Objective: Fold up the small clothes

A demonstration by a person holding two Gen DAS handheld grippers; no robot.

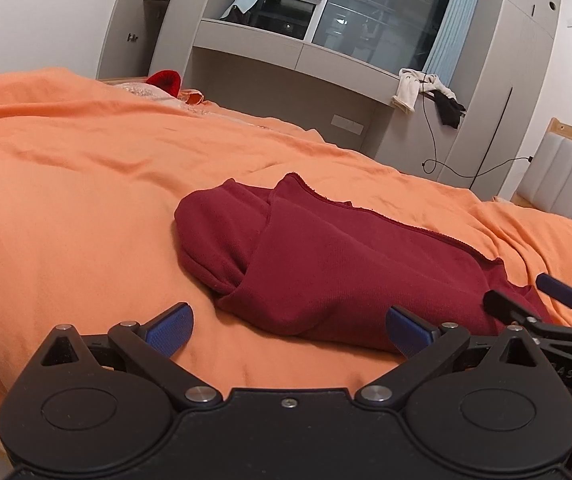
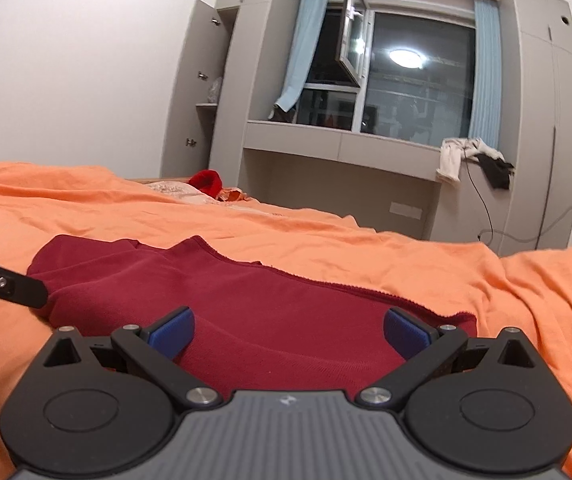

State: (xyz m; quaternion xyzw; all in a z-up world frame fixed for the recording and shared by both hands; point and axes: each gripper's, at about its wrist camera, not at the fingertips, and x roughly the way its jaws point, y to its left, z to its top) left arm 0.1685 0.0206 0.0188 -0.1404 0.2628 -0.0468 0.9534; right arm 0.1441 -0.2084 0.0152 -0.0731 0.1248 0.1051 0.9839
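A dark red knit garment (image 1: 325, 264) lies folded on the orange bed cover (image 1: 86, 200), with one layer doubled over at its left end. My left gripper (image 1: 289, 330) is open at the garment's near left edge, its right pad against the cloth and its left pad over bare cover. In the right wrist view the same garment (image 2: 246, 312) spreads out ahead, and my right gripper (image 2: 289, 330) is open just above its near edge with nothing between the pads. The right gripper (image 1: 525, 294) also shows at the right edge of the left wrist view, open beside the garment's right corner.
A bright red item (image 2: 206, 182) and a patterned pillow (image 2: 174, 190) lie at the far end of the bed. Beyond stand a grey built-in desk (image 2: 341, 144) under a window, cabinets, hanging clothes (image 2: 473, 156) and a dangling cable (image 1: 433, 148). A padded headboard (image 1: 561, 184) is at right.
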